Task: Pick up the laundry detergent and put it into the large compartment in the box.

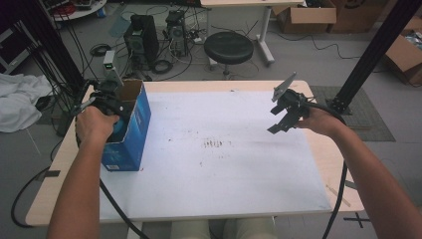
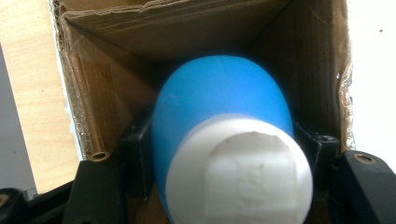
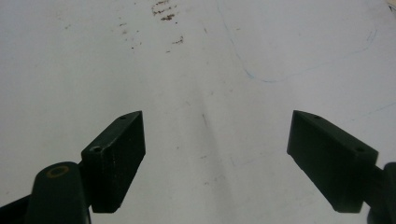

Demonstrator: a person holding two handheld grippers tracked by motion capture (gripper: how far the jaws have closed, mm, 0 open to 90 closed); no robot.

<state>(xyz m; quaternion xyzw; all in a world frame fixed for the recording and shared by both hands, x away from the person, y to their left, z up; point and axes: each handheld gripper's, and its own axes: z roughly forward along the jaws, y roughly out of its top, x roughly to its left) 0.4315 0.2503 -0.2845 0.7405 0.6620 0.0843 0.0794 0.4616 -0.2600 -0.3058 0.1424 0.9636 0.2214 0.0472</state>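
1. High view: a person sits at a pale wooden surface [image 1: 318, 164] covered by a white sheet. The left hand [image 1: 94, 124] holds the left gripper [image 1: 107, 99] at the open top of an upright blue box [image 1: 130, 134] near the surface's left edge. The right hand [image 1: 321, 119] holds the right gripper [image 1: 286, 117] in the air above the right side of the sheet, well apart from the box. On the floor beyond stand a black stool [image 1: 228, 47], computer towers and cardboard boxes.

2. Left gripper view: the camera looks straight down into the brown cardboard inside of the box [image 2: 187, 32]. A blue bottle [image 2: 219, 102] with a white cap [image 2: 240, 172] sits between the two black jaws, which press on its sides. The bottle's rounded bottom points down into the box, with the cap nearest the camera. Whether it touches the floor of the box cannot be told.

3. Right gripper view: the right gripper [image 3: 215, 158] has its jaws spread wide with nothing between them. Below lies the bare white sheet [image 3: 196, 70] with a few brown specks and a faint blue pen line.

4. Step in hand, as a judgement: the bottle is being lowered into the box. The next move calls for letting it down until it rests, then opening the jaws and lifting the left gripper straight up, clear of the cardboard walls.

5. Differences between views: the high view gives the layout and the gap between the hands. The left gripper view gives the bottle and the grip, which the box wall and the hand hide from above.
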